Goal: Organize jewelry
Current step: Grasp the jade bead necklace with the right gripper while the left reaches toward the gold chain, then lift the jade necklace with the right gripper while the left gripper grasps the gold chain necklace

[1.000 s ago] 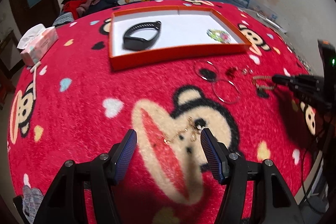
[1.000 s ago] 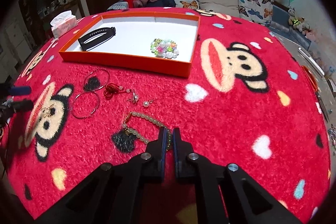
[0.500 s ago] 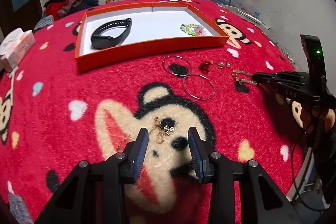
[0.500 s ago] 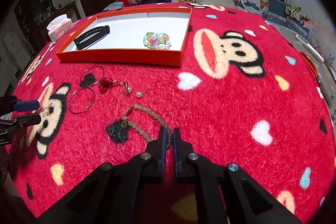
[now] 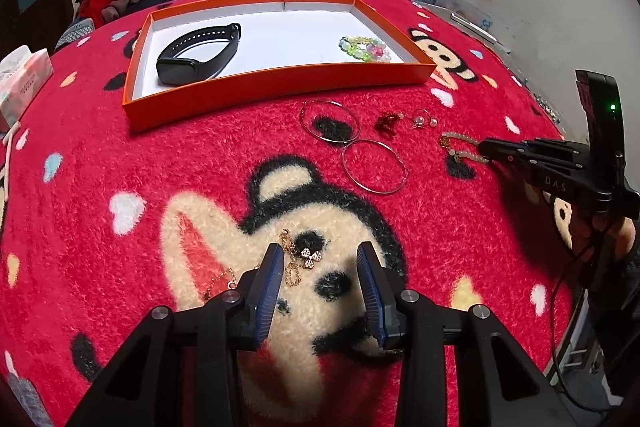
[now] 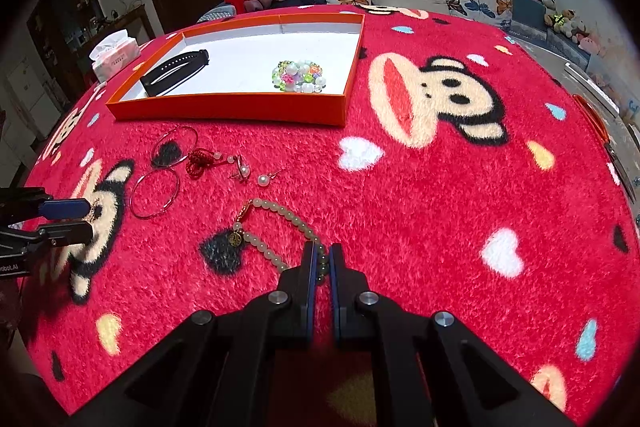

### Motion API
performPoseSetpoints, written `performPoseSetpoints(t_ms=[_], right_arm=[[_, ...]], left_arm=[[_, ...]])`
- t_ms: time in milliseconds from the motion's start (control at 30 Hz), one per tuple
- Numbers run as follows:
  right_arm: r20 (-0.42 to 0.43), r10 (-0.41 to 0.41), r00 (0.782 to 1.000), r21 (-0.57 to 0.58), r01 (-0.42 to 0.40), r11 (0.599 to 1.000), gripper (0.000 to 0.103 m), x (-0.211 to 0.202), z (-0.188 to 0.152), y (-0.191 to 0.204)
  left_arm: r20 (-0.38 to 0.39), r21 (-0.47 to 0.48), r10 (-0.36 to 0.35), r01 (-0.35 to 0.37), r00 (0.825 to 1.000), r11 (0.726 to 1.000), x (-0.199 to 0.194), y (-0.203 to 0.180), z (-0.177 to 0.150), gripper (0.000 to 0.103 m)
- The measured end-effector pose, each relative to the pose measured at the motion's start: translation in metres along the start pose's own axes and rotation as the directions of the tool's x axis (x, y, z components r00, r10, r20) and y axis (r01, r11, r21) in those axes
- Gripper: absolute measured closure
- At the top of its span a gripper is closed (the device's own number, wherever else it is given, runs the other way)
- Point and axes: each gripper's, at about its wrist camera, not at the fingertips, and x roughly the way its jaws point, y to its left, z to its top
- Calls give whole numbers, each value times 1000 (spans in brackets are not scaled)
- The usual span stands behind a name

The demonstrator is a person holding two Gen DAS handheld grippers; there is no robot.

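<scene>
While the right gripper (image 6: 320, 261) pinches the limp, light bead bracelet (image 6: 280, 223), the left gripper (image 5: 320, 281) gapes around a flimsy gold chain (image 5: 298, 259); best pinched at its flower charm.

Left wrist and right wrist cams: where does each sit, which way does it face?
Left wrist: on the left gripper, low over the red blanket, facing the orange tray and sofa; its own open fingers straddle a gold chain; the right gripper enters from the right.
Right wrist: on the right gripper, facing the tray and window; its fingers are shut on the bead bracelet; the left gripper shows at the left edge.
Shared: tray, black band, hoops, bracelet.
</scene>
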Motion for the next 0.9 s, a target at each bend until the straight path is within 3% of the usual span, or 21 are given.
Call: performPoseSetpoints(t_ms=[67,300,500,900], right_arm=[[0,-1,1000,-1,1,1000,95,0,0,0],[0,0,1000,-1,0,1000,95,0,0,0],[0,0,1000,-1,0,1000,95,0,0,-1],[1,4,1000,4,-4,1000,95,2,2,0]], left_arm=[[1,15,11,-11,1000,1000,1,-1,1,77],[10,46,36,-37,999,998,3,-5,0,83],[56,54,65,-68,996,996,-7,-7,-1,83],[36,86,68,-71,997,994,3,-9,-3,85]])
